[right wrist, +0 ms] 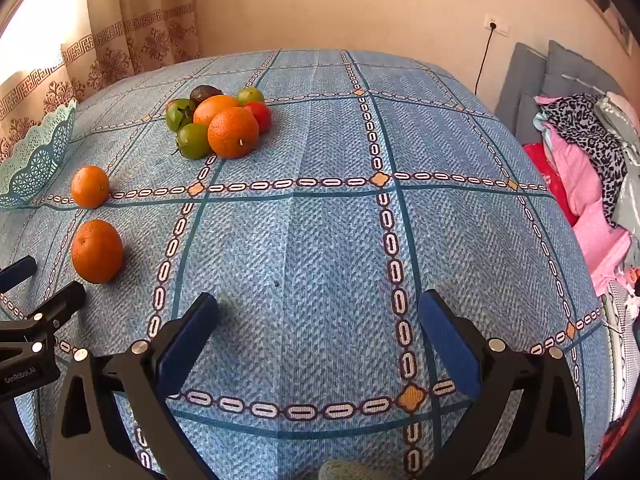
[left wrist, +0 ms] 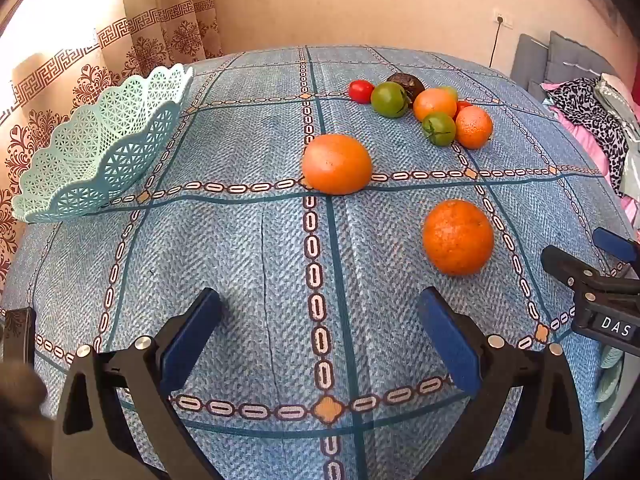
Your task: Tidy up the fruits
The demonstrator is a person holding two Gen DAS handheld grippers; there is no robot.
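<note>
Left gripper [left wrist: 320, 336]: jaws spread wide, nothing between the blue pads [left wrist: 188, 344], hovering over bare tablecloth [left wrist: 240, 248]. Right gripper [right wrist: 320, 336]: same, wide apart and empty, also over bare cloth, just beside the left one.

Step in hand, by judgement: nothing collected yet, so standing at the start, lining up for a first pick. Basket [left wrist: 100, 152] looking empty as far as its lattice wall allows.

Lying nearest the left jaws: near orange [left wrist: 458, 238], ahead and to the right, sitting alone. Beyond it, second orange [left wrist: 336, 164], also alone, closer to the basket. Farther back, cluster of fruit [left wrist: 432, 112] packed touching: oranges, green tomatoes [left wrist: 390, 99], red tomato [left wrist: 361, 91], a dark fruit [left wrist: 406, 80] behind, kind not certain.

Next move, likely: reaching forward to one of the two loose oranges, straddling it with both pads, closing at its widest part, then carrying left to the basket. Round fruit prone to rolling if nudged by one pad first.

Room: plenty of open cloth around both loose oranges; cluster tighter, calling for picking from its outer side. Basket perched at the left table edge by the curtain [left wrist: 120, 40], tilted in the fisheye view. Right edge dropping toward piled clothes [right wrist: 580, 152]. Grippers sitting close together, so minding a clash when the left one swings.
</note>
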